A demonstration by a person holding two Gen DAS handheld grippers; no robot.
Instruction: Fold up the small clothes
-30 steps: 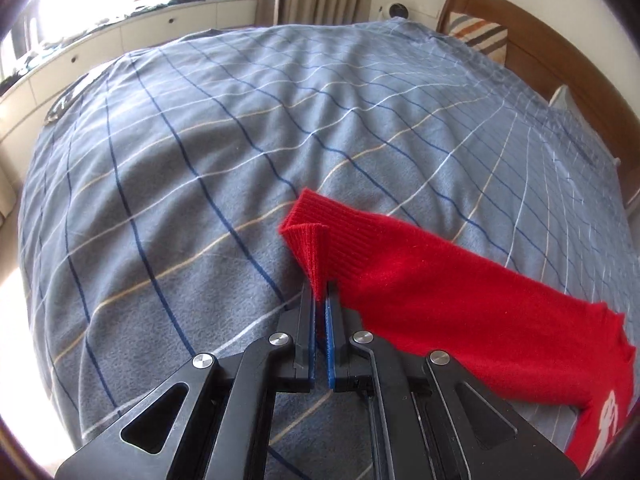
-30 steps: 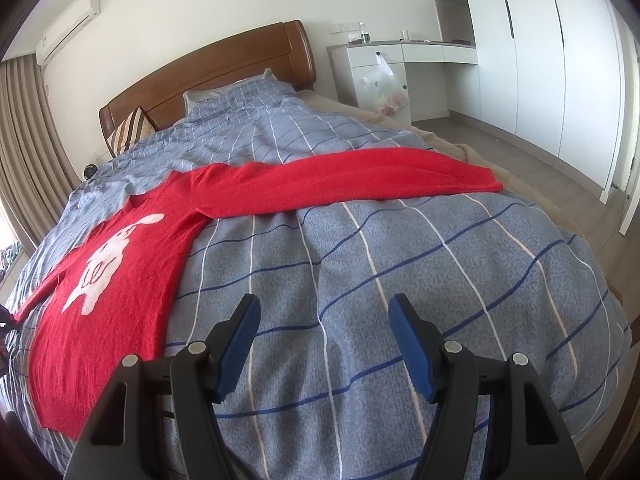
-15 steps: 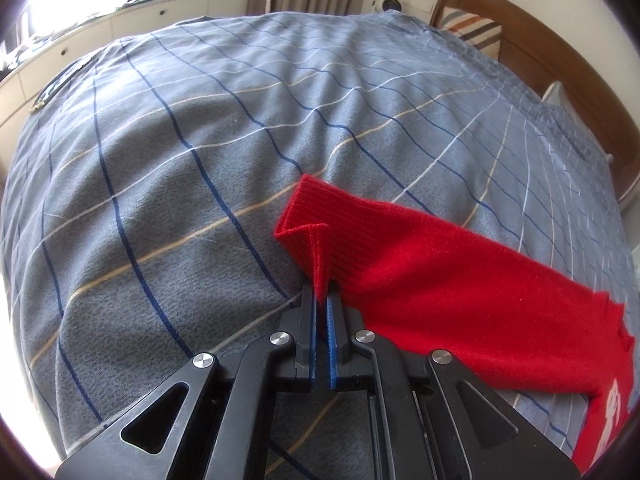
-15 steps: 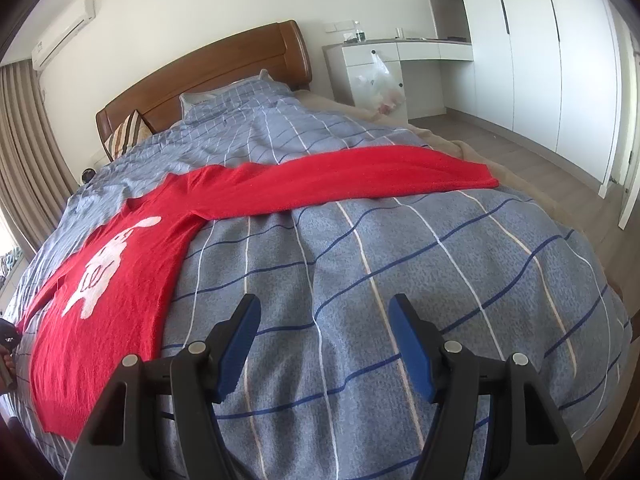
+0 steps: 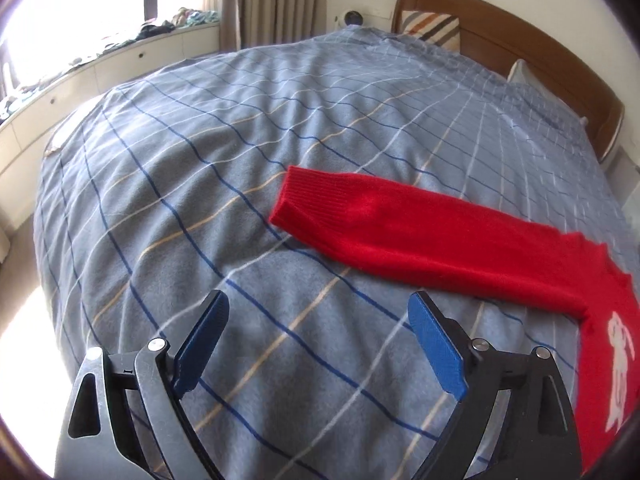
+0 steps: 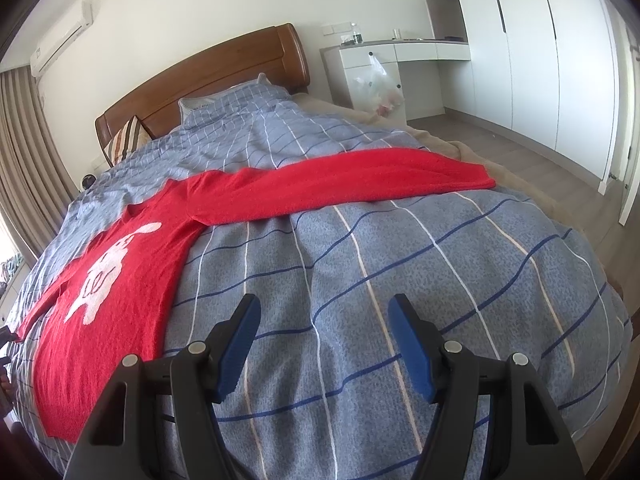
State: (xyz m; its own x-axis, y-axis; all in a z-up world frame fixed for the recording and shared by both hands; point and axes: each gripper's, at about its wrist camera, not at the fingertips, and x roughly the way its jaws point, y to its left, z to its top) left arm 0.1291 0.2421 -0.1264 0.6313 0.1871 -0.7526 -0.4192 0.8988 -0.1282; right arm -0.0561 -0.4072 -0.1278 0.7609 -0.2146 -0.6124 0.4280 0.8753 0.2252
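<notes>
A red knit sweater [image 6: 120, 276] with a white rabbit figure lies flat on the bed, both sleeves spread out. In the left wrist view its left sleeve [image 5: 400, 228] lies flat with the cuff ahead of my left gripper [image 5: 318, 344], which is open, empty and raised clear of the cloth. In the right wrist view the other sleeve [image 6: 360, 184] reaches toward the bed's right edge. My right gripper [image 6: 324, 344] is open and empty above bare cover, short of the sweater.
The bed carries a blue-grey checked cover [image 6: 400, 280]. A wooden headboard [image 6: 208, 80] and striped pillow [image 6: 124, 140] are at the far end. A window bench with drawers [image 5: 100, 76] runs along the left. A white desk and wardrobes [image 6: 520, 40] stand on the right.
My left gripper has let go of the sleeve cuff, opened wide and drawn back. The cuff now lies flat on the bed. The right gripper has barely moved.
</notes>
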